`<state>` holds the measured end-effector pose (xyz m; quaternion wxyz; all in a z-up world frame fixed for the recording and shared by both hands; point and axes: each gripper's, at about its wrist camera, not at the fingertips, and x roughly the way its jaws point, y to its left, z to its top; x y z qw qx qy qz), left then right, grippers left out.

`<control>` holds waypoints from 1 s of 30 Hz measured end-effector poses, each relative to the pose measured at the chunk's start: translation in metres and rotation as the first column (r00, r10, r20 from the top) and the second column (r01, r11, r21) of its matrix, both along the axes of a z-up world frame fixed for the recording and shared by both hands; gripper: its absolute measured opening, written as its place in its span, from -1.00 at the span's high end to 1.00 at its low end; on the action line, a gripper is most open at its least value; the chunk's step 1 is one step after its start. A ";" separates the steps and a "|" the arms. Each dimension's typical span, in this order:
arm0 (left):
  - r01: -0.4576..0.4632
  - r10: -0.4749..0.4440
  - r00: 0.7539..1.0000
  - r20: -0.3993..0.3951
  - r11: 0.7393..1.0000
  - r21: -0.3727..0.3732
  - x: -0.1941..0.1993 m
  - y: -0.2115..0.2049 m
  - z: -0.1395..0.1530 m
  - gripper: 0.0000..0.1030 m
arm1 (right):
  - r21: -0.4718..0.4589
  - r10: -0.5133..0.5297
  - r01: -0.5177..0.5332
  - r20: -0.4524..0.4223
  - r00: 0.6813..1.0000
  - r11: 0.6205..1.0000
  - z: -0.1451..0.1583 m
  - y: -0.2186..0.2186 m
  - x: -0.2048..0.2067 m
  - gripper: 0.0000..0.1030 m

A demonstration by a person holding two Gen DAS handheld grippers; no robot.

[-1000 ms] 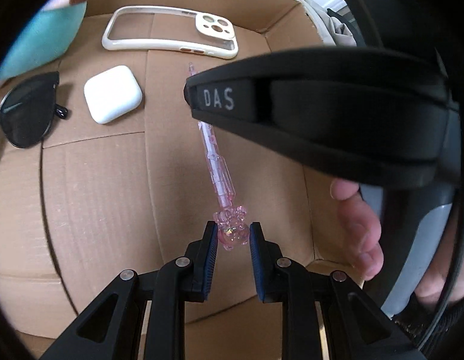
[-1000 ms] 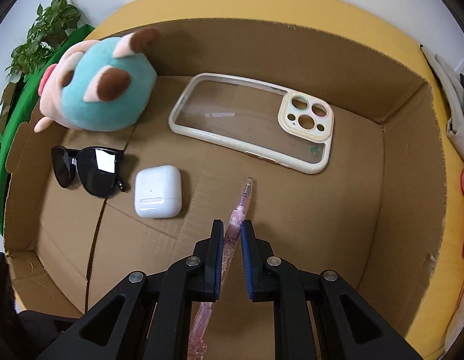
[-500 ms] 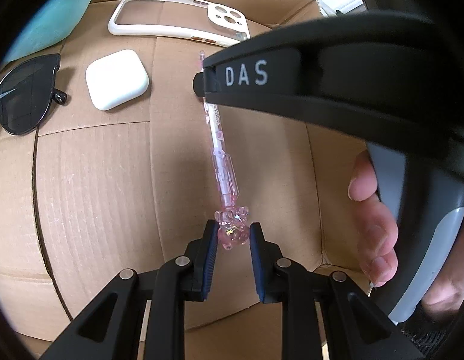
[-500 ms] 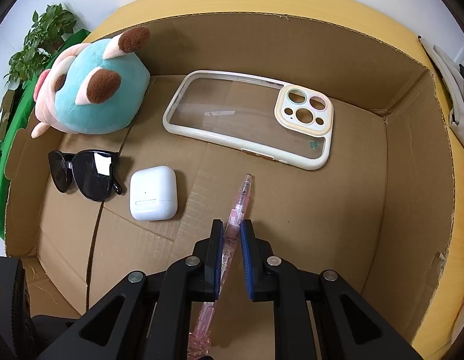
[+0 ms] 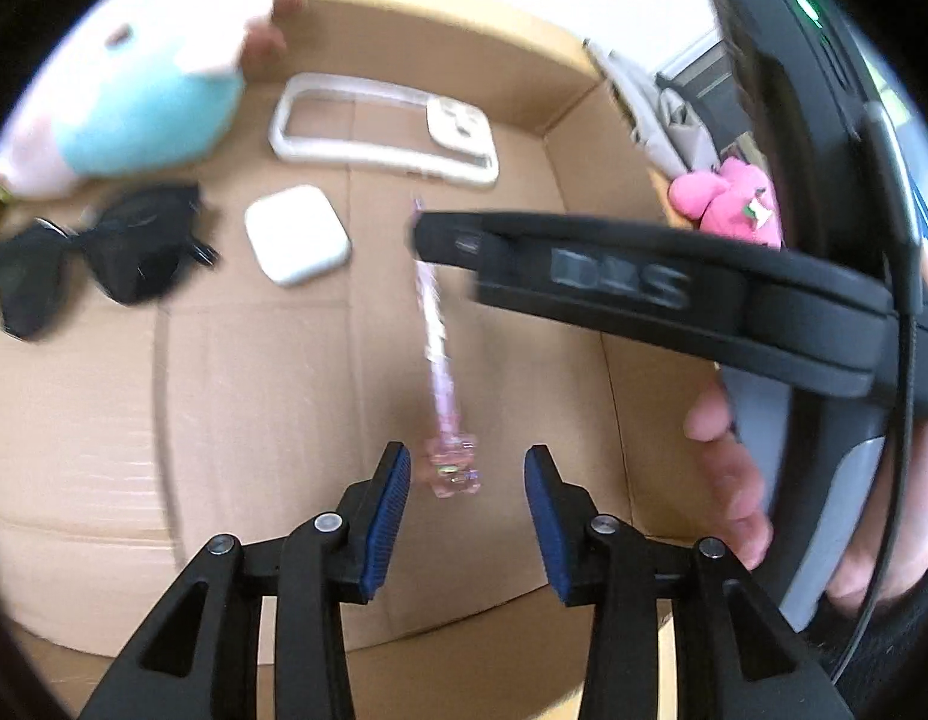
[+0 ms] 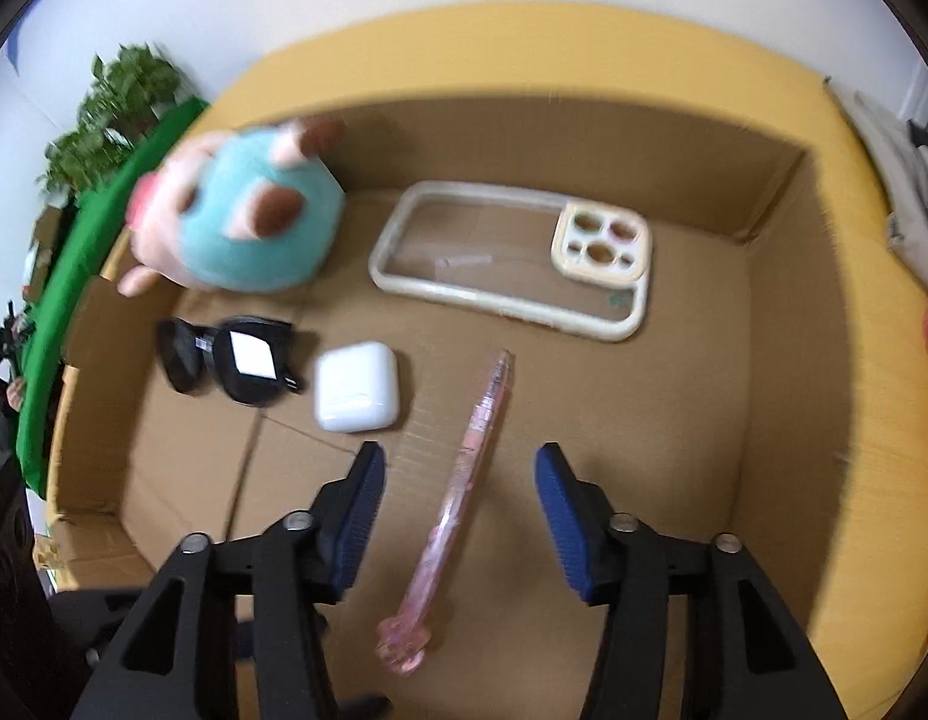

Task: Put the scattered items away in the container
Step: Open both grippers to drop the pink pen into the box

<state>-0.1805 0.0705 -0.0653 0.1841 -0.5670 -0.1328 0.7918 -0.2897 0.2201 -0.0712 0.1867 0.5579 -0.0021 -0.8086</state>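
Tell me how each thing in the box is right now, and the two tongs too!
Left tongs: open, holding nothing.
Right tongs: open, holding nothing.
Pink pen: lying loose in the box, between the open tongs.
Earbud case: lid shut, lying flat.
Sunglasses: folded, lying flat.
Phone case: empty, lying flat.
Plush toy: resting in the corner.
Cardboard box: open on top.

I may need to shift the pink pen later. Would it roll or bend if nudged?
The pen looks like a thin, rigid plastic barrel, so it probably stays stiff and is light. Lying flat on the box floor, it might roll sideways, though the chunky charm on its end would likely stop it soon.
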 end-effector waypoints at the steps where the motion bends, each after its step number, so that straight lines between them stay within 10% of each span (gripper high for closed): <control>1: -0.006 0.005 0.999 -0.036 1.000 -0.009 0.008 -0.005 0.007 0.22 | -0.008 -0.005 0.005 -0.034 0.999 1.000 0.012 0.003 0.010 -0.41; 8: -0.070 0.020 0.948 -0.318 0.987 -0.147 0.059 -0.050 0.056 -0.33 | -0.124 -0.072 0.043 -0.244 0.967 0.991 0.074 0.020 0.118 -0.95; 16: -0.181 0.070 0.906 -0.417 0.955 -0.233 0.092 -0.086 0.059 -0.53 | -0.154 -0.239 0.198 -0.328 0.914 0.968 0.042 0.023 0.209 -0.99; 23: -0.185 0.032 0.878 -0.478 0.943 -0.276 0.092 -0.106 0.049 -0.53 | -0.083 -0.168 0.148 -0.343 0.924 0.985 0.019 0.003 0.205 -0.99; 30: -0.197 0.090 0.916 -0.391 0.950 -0.243 0.066 -0.131 0.019 -0.53 | 0.016 -0.186 0.199 -0.280 0.942 0.980 -0.021 0.009 0.173 -0.98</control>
